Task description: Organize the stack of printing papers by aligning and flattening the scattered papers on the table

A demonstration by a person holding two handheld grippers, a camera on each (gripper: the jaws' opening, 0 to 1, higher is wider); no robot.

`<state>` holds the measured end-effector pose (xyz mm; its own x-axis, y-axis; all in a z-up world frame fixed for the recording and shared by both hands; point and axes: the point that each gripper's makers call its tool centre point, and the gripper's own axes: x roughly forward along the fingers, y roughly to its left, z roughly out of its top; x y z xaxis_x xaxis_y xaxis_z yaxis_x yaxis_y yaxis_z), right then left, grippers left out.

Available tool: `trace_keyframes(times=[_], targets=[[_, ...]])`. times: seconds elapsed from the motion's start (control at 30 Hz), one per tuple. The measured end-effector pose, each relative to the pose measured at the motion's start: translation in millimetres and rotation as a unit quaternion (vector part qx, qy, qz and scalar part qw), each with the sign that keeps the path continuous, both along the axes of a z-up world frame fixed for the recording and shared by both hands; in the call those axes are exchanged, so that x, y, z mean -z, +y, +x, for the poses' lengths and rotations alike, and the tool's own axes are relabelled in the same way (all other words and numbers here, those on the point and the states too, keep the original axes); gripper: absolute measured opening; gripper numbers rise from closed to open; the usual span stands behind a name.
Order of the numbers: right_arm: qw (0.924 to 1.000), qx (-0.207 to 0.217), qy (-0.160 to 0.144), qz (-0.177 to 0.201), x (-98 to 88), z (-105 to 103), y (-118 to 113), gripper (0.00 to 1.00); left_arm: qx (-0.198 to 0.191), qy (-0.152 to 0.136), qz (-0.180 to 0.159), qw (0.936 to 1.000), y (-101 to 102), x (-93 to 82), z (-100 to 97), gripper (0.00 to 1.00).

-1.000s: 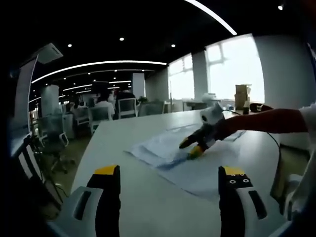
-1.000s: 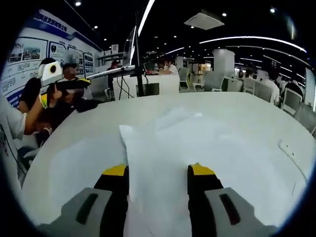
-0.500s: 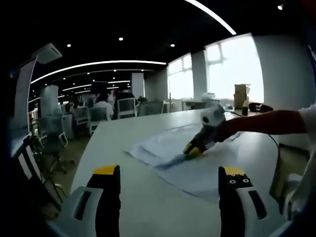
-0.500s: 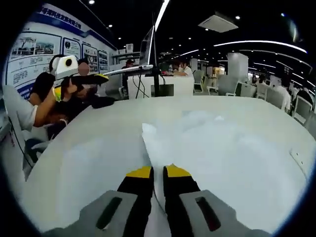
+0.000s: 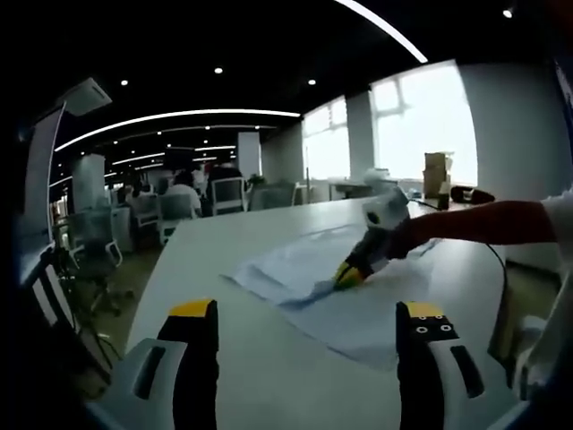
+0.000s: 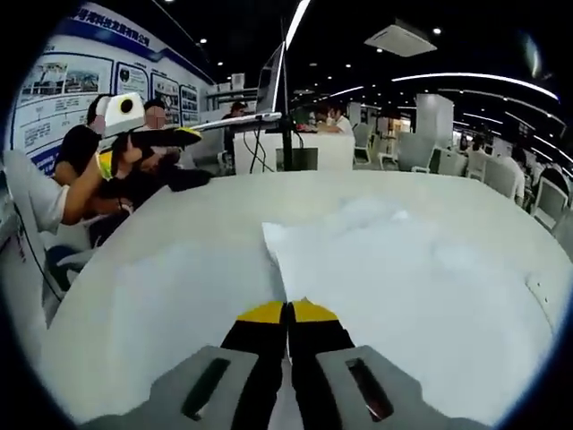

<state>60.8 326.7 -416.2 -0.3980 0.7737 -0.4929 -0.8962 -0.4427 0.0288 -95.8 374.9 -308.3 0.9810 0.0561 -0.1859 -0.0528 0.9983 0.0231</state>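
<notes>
- Right gripper (image 6: pixel 287 309): its yellow-tipped jaws are pressed together on the near edge of the papers (image 6: pixel 394 269), a sheet edge pinched between them.
- From the left gripper view, that same right gripper (image 5: pixel 347 273) sits low on the papers (image 5: pixel 309 269), tips down at the sheet, held by a hand in a dark sleeve reaching in from the right.
- Left gripper (image 5: pixel 309 313): jaws stand wide apart with nothing between them, held above the bare near part of the table (image 5: pixel 260 358) and well short of the papers.
- From the right gripper view, the left gripper (image 6: pixel 152 134) is held up off the table at the far left, in the person's hand; I cannot tell its jaw state from there.
- Papers: a loose, rumpled spread of white sheets lying on the white table (image 6: pixel 161 278), with edges not lined up and a corner pointing toward the left side of the right gripper view.
- Sheets overlap in a shallow pile, the top ones bulging slightly rather than lying flat.
- Beyond the table: office chairs (image 5: pixel 228 193), seated people at desks, a bright window (image 5: pixel 425 121), and a cardboard box (image 5: pixel 439 170) on a far surface.
- A poster wall (image 6: pixel 63 85) and a monitor on a stand (image 6: pixel 273 90) stand past the table's far edge.
</notes>
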Motion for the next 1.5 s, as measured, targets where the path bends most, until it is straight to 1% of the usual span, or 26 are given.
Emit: trace_keyframes(times=[0.17,0.23,0.3,0.33,0.4,0.47,0.63,0.83,0.9,0.97,1.1,1.17,1.23,1.27,1.33,1.37,1.4,1.43,1.5], targets=[[0.9999,-0.001,-0.01,0.0,-0.1,-1.2,-0.9,0.0,0.0,0.0,0.003,1.0,1.2,-1.2,0.8,0.84],[0.9999,0.004,-0.009,-0.002,-0.1,-0.9,-1.1,0.0,-0.001,0.0,0.002,1.0,1.9,-1.6,1.1,0.84],[1.0,0.008,-0.004,-0.002,-0.1,-1.0,-1.1,0.0,-0.001,0.001,0.003,1.0,1.8,-1.7,1.2,0.84],[0.9998,0.015,0.011,-0.003,0.2,-0.2,-1.4,0.0,0.0,0.002,0.004,1.0,1.6,-1.3,1.0,0.84],[0.9997,0.017,0.019,0.002,0.3,0.3,-1.8,0.0,-0.001,0.002,0.004,1.0,1.7,-0.7,0.6,0.84],[0.9988,0.03,0.039,-0.003,0.1,0.3,-1.7,0.0,-0.002,0.004,0.004,1.0,2.2,-0.1,0.3,0.84],[0.9983,0.037,0.044,-0.011,0.1,-0.1,-1.1,0.0,-0.003,0.005,0.006,1.0,1.6,-2.7,0.9,0.84],[0.9981,0.046,0.041,-0.011,0.3,-0.9,-0.9,0.0,-0.003,0.003,0.007,1.0,-0.2,-4.6,1.9,0.84],[0.9988,0.041,0.024,-0.006,0.2,1.5,1.2,0.0,-0.004,0.005,0.008,1.0,-1.5,-3.3,1.6,0.84],[0.9991,0.04,0.015,-0.005,-0.2,3.4,2.8,0.0,-0.004,0.006,0.009,0.9999,-2.5,-2.4,1.1,0.84],[0.9988,0.046,0.016,-0.009,-3.8,3.7,1.5,0.0,-0.005,0.005,0.008,0.9999,-3.5,-0.9,-1.3,0.84],[0.9962,0.071,0.048,-0.015,-8.8,4.9,2.3,0.0,-0.006,0.005,0.006,0.9999,-3.4,0.5,-2.1,0.84],[0.9945,0.089,0.05,-0.023,-10.6,10.0,2.2,0.0,-0.008,0.007,0.005,0.9999,-2.7,2.4,-2.7,0.84],[0.9921,0.108,0.058,-0.028,-12.7,13.2,2.1,0.0,-0.009,0.007,0.005,0.9999,-2.4,2.6,-3.1,0.84],[0.9872,0.133,0.084,-0.026,-21.5,17.6,3.1,0.0,-0.01,0.004,0.004,0.9999,-2.3,1.6,-3.8,0.84],[0.9875,0.13,0.087,-0.019,-27.1,18.7,2.4,0.0,-0.009,0.003,0.003,0.9999,-2.6,1.3,-4.2,0.84],[0.9859,0.134,0.101,-0.003,-36.4,21.2,3.1,0.0,-0.009,0.003,0.003,1.0,-3.3,1.5,-4.9,0.84],[0.9847,0.135,0.11,0.001,-41.8,23.1,1.5,0.0,-0.009,0.003,0.003,0.9999,-3.7,1.7,-5.7,0.84],[0.9838,0.134,0.118,0.012,-50.3,25.3,-0.5,0.0,-0.009,0.004,0.004,0.9999,-5.0,2.8,-8.0,0.84]])
